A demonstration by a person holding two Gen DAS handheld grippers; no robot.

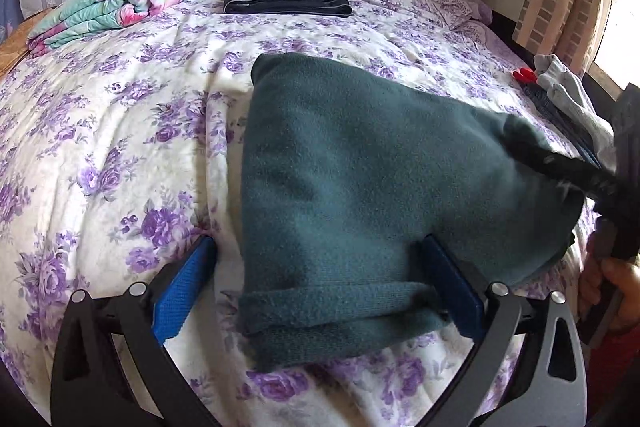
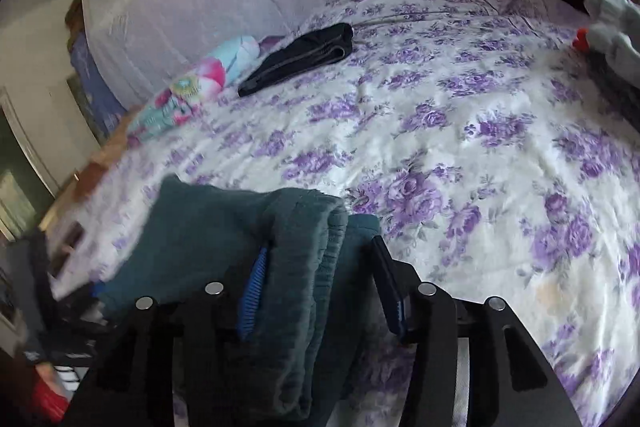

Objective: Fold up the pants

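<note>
My left tool [image 1: 316,283] stands apart around the teal pants [image 1: 360,163] on the bed [image 1: 120,131]; my right tool [image 2: 320,287] is clamped on their bunched edge. Risk: the thick fold slips out, undoing alignment.

The left gripper [image 1: 320,279] has black curved arms, silver round pivot screws and ribbed blue pads [image 1: 184,291]. The right gripper [image 2: 324,291] matches: black arms, silver screws, blue ribbed pads [image 2: 250,299]. At the right edge bare skin of a hand [image 1: 616,287] shows.
</note>
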